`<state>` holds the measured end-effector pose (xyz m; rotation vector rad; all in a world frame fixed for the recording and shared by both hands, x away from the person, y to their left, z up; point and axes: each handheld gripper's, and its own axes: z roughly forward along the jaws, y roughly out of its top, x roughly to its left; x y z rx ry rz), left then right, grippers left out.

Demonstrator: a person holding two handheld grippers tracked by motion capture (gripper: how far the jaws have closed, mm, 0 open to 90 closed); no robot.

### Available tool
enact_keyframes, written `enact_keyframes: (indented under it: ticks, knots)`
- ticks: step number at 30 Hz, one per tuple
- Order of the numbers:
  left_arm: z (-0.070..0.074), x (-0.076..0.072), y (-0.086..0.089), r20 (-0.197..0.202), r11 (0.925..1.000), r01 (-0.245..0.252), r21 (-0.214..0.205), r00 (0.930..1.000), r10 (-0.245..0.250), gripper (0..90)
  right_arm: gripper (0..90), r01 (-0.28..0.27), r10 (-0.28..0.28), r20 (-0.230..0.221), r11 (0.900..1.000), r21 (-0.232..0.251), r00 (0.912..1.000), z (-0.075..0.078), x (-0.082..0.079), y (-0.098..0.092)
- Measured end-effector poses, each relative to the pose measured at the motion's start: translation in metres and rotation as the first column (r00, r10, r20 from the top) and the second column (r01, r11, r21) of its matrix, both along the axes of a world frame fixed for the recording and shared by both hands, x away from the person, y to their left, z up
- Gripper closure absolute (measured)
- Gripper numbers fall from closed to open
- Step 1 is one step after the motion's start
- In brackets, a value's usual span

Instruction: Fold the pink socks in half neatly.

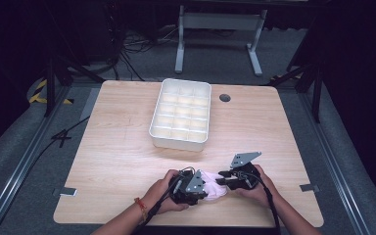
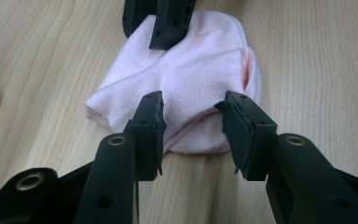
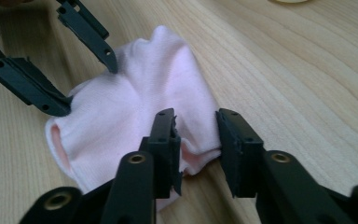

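A pale pink sock (image 1: 213, 189) lies bunched on the wooden table (image 1: 127, 147) near its front edge, between my two grippers. My left gripper (image 1: 204, 189) comes in from the left and my right gripper (image 1: 222, 181) from the right. In the left gripper view the sock (image 2: 200, 60) fills the gap between the left gripper's (image 2: 193, 119) jaws, which press on its near end. In the right gripper view the right gripper (image 3: 198, 133) pinches a fold of the sock (image 3: 140, 93). The left gripper (image 3: 87, 86) holds the far, open cuff end.
A white tray (image 1: 180, 143) divided into several compartments stands at the middle back of the table. A dark round hole (image 1: 224, 98) sits to its right. Metal frame legs and cables are on the floor beyond the table.
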<state>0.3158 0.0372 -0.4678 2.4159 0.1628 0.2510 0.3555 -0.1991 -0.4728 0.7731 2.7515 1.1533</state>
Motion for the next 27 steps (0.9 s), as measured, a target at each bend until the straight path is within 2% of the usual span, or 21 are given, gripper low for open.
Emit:
enact_keyframes:
  ticks: [3,5,8,9,10,11,13,15,16,17,20,21,22,23,27]
  knots:
    - [0.001,0.0,0.001,0.003,0.9999,0.0,0.011,1.0,0.0,58.6,76.5,0.004,-0.004,0.004,1.0,0.0,1.0,0.0,-0.002,0.001]
    - [0.004,0.001,0.002,-0.009,1.0,-0.009,0.004,0.9999,0.009,57.6,78.2,0.011,-0.011,0.031,0.9999,-0.013,0.9995,0.002,-0.006,0.003]
    - [0.014,0.001,0.009,-0.032,0.9975,-0.004,-0.071,0.9995,0.002,54.8,79.5,0.029,-0.026,0.09,0.9987,-0.042,0.9956,0.003,-0.011,0.007]
    - [0.014,0.001,0.009,-0.032,0.9975,-0.004,-0.071,0.9995,0.002,54.7,79.5,0.029,-0.026,0.09,0.9987,-0.042,0.9956,0.003,-0.011,0.007]
    - [0.018,-0.002,0.01,-0.053,0.9933,-0.007,-0.115,0.9986,0.001,54.5,79.9,0.051,-0.047,0.111,0.998,-0.037,0.9927,0.004,-0.013,0.008]
    - [0.018,-0.003,0.008,-0.051,0.9924,0.009,-0.123,0.9986,-0.016,54.2,79.9,0.055,-0.05,0.119,0.9978,-0.036,0.9916,0.004,-0.012,0.008]
    - [0.016,-0.007,0.004,-0.058,0.9925,0.029,-0.119,0.9977,-0.036,53.8,79.9,0.076,-0.069,0.145,0.9961,-0.044,0.987,0.004,-0.013,0.009]
    - [0.01,-0.011,-0.004,-0.063,0.9956,0.048,-0.081,0.9966,-0.053,52.9,80.0,0.086,-0.078,0.162,0.9955,-0.041,0.9836,0.005,-0.014,0.01]
    - [0.006,-0.012,-0.008,-0.04,0.9978,0.051,-0.044,0.9978,-0.053,52.7,80.0,0.089,-0.081,0.171,0.9953,-0.037,0.9818,0.006,-0.015,0.01]
    - [0.003,-0.012,-0.011,-0.04,0.999,0.036,-0.026,0.9985,-0.037,52.7,80.0,0.09,-0.082,0.182,0.9952,-0.039,0.9799,0.007,-0.016,0.011]
    - [0.001,-0.009,-0.011,-0.043,0.9994,0.021,-0.029,0.9988,-0.022,56.3,80.0,0.095,-0.085,0.199,0.9948,-0.039,0.9763,0.009,-0.017,0.011]
    - [-0.001,-0.006,-0.011,-0.04,0.9999,-0.001,-0.015,0.9992,0.0,58.0,80.1,0.106,-0.1,0.208,0.9943,-0.017,0.973,0.011,-0.016,0.007]
    - [-0.004,-0.004,-0.01,-0.052,0.9999,-0.008,-0.008,0.9986,0.008,58.4,80.0,0.107,-0.103,0.212,0.9942,-0.011,0.9719,0.012,-0.016,0.006]
    - [-0.005,-0.003,-0.01,-0.045,1.0,-0.008,-0.005,0.9989,0.008,58.6,80.1,0.107,-0.104,0.212,0.9943,-0.001,0.9716,0.013,-0.016,0.004]
    - [-0.006,-0.003,-0.012,-0.044,0.9996,-0.027,-0.012,0.9987,0.026,59.3,80.0,0.097,-0.095,0.229,0.9952,-0.001,0.9689,0.014,-0.018,0.003]
